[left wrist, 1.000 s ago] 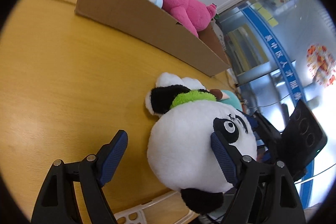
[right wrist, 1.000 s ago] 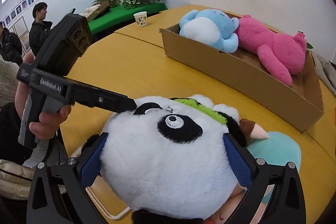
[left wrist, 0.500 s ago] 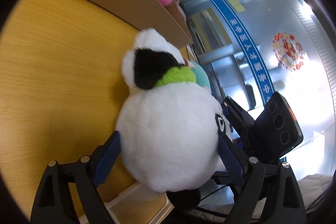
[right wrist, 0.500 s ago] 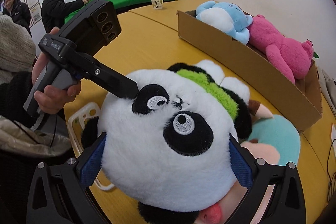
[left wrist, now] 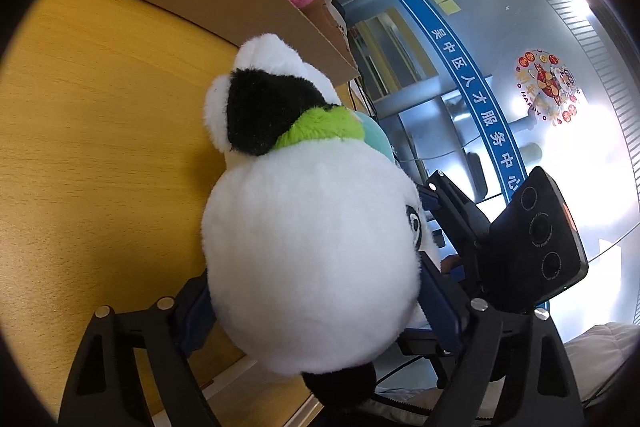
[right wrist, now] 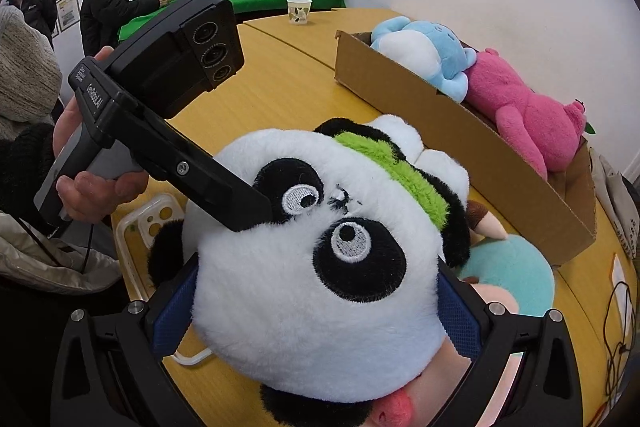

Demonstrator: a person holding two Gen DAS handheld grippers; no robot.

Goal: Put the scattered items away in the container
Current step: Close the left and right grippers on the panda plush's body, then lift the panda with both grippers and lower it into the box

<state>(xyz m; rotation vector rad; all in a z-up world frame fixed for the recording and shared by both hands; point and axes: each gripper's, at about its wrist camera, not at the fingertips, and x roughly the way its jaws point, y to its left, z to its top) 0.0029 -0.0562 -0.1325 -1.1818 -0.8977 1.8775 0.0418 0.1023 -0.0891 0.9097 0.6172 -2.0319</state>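
A black-and-white panda plush with a green collar is held up over the yellow table by both grippers. My left gripper is shut on the back of its head, also seen in the left wrist view. My right gripper is shut on the sides of its head. The left gripper shows from the side in the right wrist view, pressing near the panda's eye. The cardboard box beyond holds a blue plush and a pink plush.
A teal and pink plush lies on the table under the panda. A white phone case lies at the table's near edge. A paper cup stands far back. Two people stand at the left. Cables lie at the right edge.
The left gripper has closed from open onto the panda's head. Both grippers have lifted and turned the panda, and the view has moved closer to the box.
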